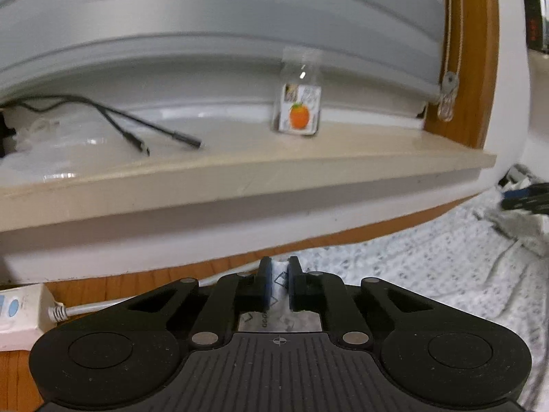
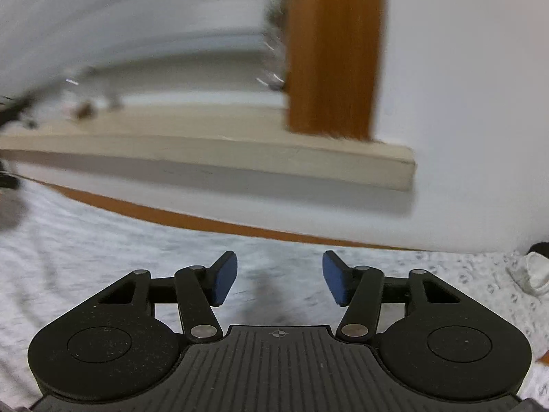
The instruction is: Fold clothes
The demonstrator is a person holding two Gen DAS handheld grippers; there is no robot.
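My left gripper [image 1: 279,286] is shut on a white care label [image 1: 279,283] of a garment, pinched between its blue pads. A grey garment [image 1: 518,230] lies bunched at the right edge of the left wrist view on the patterned white bedsheet [image 1: 429,267], with the other gripper's dark fingers [image 1: 525,197] above it. My right gripper [image 2: 279,279] is open and empty over the sheet [image 2: 103,240], which is blurred by motion. A grey patch of cloth [image 2: 10,213] shows at that view's left edge.
A beige window sill [image 1: 240,171] runs close ahead, above the bed, with black cables [image 1: 137,127] and a small bottle with an orange label [image 1: 300,103] on it. A wooden window frame [image 2: 333,51] stands upright. A white power strip [image 1: 20,309] lies at the left.
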